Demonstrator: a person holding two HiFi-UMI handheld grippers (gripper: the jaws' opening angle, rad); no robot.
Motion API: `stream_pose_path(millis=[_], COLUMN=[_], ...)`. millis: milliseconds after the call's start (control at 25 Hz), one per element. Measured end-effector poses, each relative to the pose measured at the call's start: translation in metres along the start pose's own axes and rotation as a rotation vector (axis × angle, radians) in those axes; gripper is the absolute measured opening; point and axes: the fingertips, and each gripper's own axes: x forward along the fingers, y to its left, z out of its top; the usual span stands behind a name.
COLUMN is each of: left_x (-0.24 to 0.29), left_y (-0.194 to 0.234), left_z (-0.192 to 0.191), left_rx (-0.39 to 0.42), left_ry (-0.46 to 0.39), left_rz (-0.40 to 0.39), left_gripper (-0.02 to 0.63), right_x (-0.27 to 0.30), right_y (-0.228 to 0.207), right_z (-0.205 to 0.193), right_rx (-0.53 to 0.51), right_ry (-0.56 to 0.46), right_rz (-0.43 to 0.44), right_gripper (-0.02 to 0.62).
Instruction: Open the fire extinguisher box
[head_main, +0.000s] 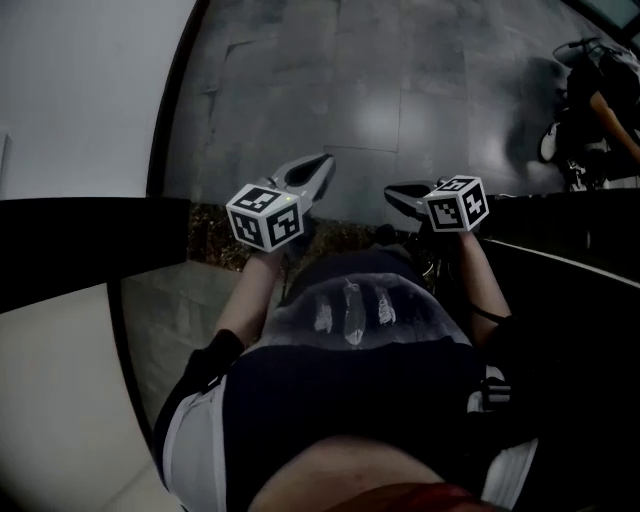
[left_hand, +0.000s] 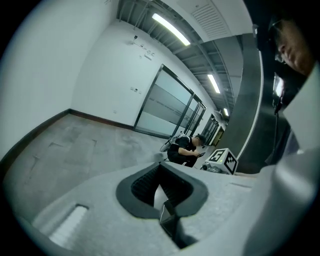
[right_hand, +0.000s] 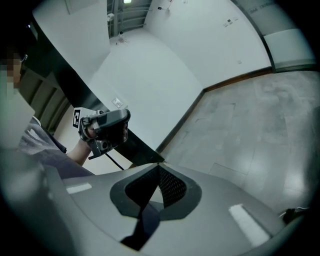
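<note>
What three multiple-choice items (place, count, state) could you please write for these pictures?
1. Where is the crouching person in the left gripper view?
A. on the floor far ahead
B. on a staircase
C. at a desk

2. How many marker cubes show in the head view?
A. one
B. two
C. four

3. How do the jaws of the right hand-held gripper stand?
A. shut on a handle
B. wide open
C. shut, empty

1 A: the person squats on the floor beyond the jaws.
2 B: one cube rides on each gripper.
3 C: the jaws meet with nothing between.
</note>
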Motion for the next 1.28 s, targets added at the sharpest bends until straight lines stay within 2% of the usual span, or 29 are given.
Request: stream_pose_path(millis=[200,360,560,880,1120,1280], left_x=[0.026,0.027,0.043,0.054,0.076,0.084], left_y=[-0.021,-0.025,-0.031,-0.034,-0.044,-0.046], left_z=[0.013,0.010,0.011,0.021,0.030,0.030], left_rx=[0.053,0.053,0.077,0.092,0.143,0.151], left_ry=[0.017,0.039,0.052,0.069,0.090,0.096], left_rz=[0.003,0.000,-0.010,-0.030,-0.077,-0.095], left_gripper=[-0.001,-0.001,0.000,0.000,-0.002,0.000], right_x=[-0.031,-0.042,-0.047,-0.055,-0.066,-0.066], right_y=[-0.010,-0.007,-0.017,-0.014,-0.024,-0.028], right_z=[0.018,0.018,0.014,0.013,0.016,0.013], right_rx=[-0.038,-0.058,-0.029,-0.047,-0.004,0.014], right_ry=[-0.057,-0.056,-0.077,-0.059,-0.120,-0.121], right_rz=[0.041,0.037,0.033,0.050,0.022,0.019], right_gripper=[0.000,0.000,0.000,0.000,0.000,0.000])
